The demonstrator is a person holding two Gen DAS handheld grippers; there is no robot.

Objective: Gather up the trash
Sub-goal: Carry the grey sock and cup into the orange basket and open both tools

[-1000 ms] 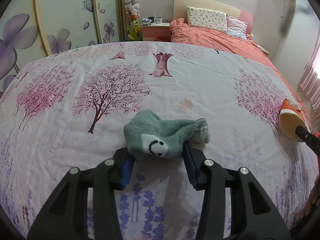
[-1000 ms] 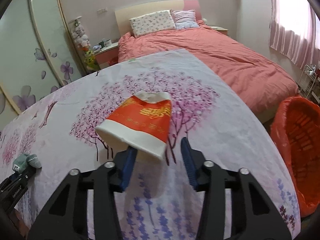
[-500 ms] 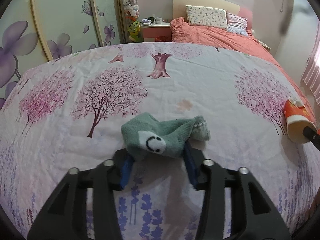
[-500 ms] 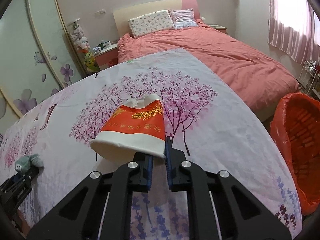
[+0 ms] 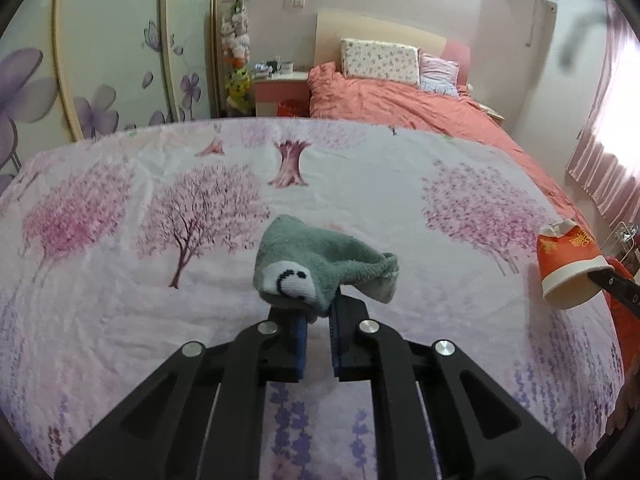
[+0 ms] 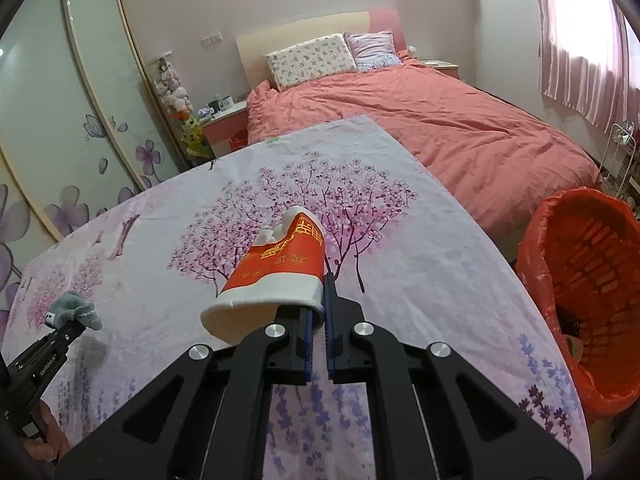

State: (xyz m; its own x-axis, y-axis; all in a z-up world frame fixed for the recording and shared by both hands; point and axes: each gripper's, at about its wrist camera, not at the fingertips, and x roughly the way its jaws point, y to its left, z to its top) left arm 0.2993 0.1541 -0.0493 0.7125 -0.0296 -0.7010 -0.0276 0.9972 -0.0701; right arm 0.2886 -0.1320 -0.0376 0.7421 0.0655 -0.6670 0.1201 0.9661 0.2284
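Left hand-held gripper (image 5: 318, 316): at lower centre of the left wrist view, jaws closing and nearly together, blue pads pinching the lower edge of the green sock (image 5: 320, 266).
Green sock: bunched, a white patch with a smiley face turned to the camera, its cuff drooping to the right; raised off the sheet, with a shadow beneath it.
Right hand-held gripper (image 6: 318, 318): at lower centre of the right wrist view, narrow, one finger inside the mouth of the paper cup (image 6: 276, 280) and one outside, clamped on its rim.
Paper cup: red with gold characters and a white rim, crumpled at its far end, tipped on its side with the mouth towards the camera.
Flowered sheet (image 6: 420, 280): white with pink trees and purple sprigs, spread under both grippers.
Waste basket (image 6: 592, 280): at the right edge of the right wrist view, lined with a red bag, just beside the sheet's edge.
Bed (image 6: 420, 128): in the upper centre, coral quilt, two pillows at the headboard.
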